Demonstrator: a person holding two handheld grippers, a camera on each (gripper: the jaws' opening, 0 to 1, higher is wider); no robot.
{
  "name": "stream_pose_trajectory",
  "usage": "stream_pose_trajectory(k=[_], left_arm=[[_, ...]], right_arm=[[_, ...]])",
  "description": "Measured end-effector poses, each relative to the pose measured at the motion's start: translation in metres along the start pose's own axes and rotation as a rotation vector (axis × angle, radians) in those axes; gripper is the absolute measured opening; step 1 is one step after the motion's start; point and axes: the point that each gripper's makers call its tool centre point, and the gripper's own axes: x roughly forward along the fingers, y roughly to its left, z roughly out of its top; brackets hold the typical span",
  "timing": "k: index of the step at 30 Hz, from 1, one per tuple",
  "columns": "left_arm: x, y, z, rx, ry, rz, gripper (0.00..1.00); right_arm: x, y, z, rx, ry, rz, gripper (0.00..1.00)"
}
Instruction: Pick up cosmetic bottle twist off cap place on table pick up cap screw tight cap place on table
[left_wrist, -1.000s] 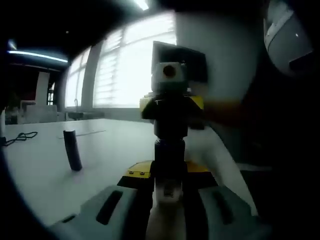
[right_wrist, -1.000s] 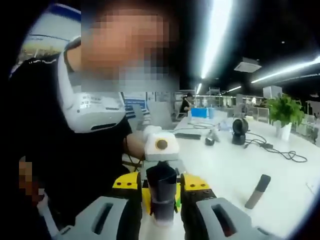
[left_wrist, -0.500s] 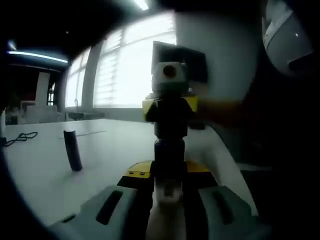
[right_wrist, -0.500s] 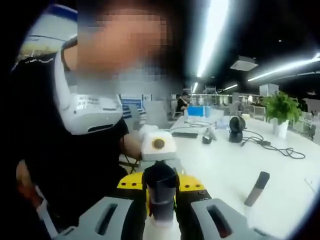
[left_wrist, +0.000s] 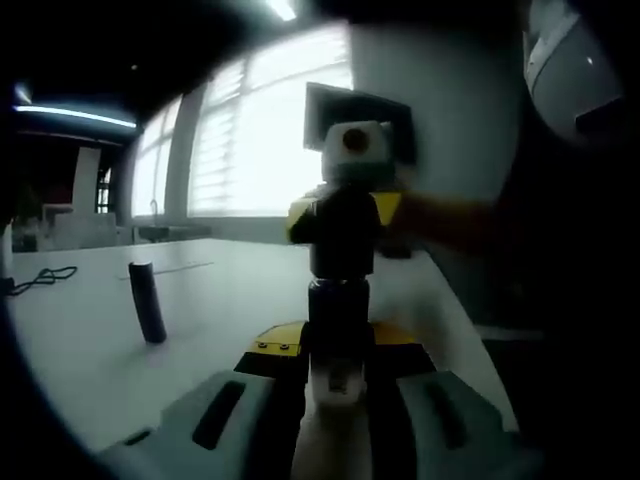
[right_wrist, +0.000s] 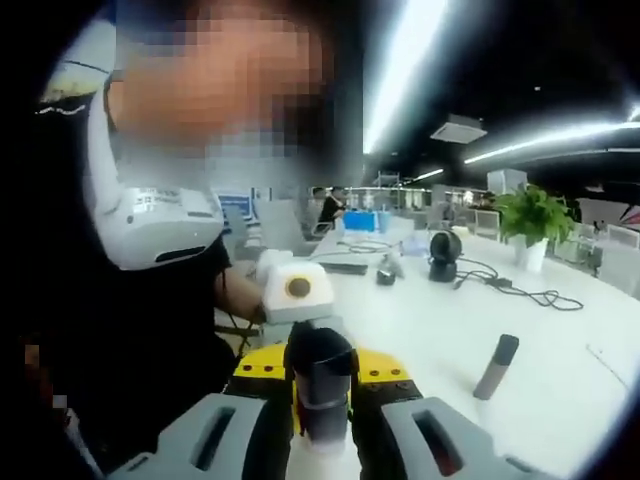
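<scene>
Your left gripper has its jaws closed on the pale lower body of the cosmetic bottle, which stands up between them and points straight ahead in the left gripper view. Your right gripper meets it from the far end, jaws clamped on the dark cap at the bottle's tip.

In the right gripper view the same cap sits pinched between that gripper's two grey jaws, with the left gripper directly behind it. The bottle is held in the air between both tools, above the white table, not touching it.

A second dark stick-shaped item stands tilted on the table, well apart from the held bottle; it also appears in the right gripper view. Further back on that table are a black cable, a potted plant and a dark round device. Whether the cap is fully seated on the thread cannot be told
</scene>
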Motion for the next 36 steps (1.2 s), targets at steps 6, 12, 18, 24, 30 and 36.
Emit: stream_pose_trajectory(k=[6, 12, 18, 24, 30, 36], left_arm=[[-0.0001, -0.0002, 0.0001, 0.002, 0.000, 0.001, 0.12], [-0.0003, -0.0008, 0.0005, 0.006, 0.001, 0.001, 0.12], [0.0000, -0.0024, 0.0009, 0.018, 0.001, 0.000, 0.12], [-0.0003, -0.0033, 0.0010, 0.017, 0.003, -0.001, 0.11], [-0.0005, -0.0054, 0.0014, 0.023, 0.002, -0.006, 0.12], [-0.0008, -0.0067, 0.0019, 0.028, 0.000, -0.010, 0.12]], right_arm=[[0.0020, 0.0010, 0.0000, -0.001, 0.019, -0.106, 0.16], [0.0007, 0.0015, -0.0001, -0.004, 0.041, -0.243, 0.16], [-0.0006, 0.0029, -0.0009, 0.020, 0.024, -0.374, 0.16], [-0.0023, 0.0022, -0.0025, 0.057, -0.016, -0.458, 0.16], [-0.0025, 0.0020, -0.0017, 0.049, -0.025, -0.439, 0.16], [-0.0038, 0.0031, -0.0024, 0.042, -0.045, -0.388, 0.16]])
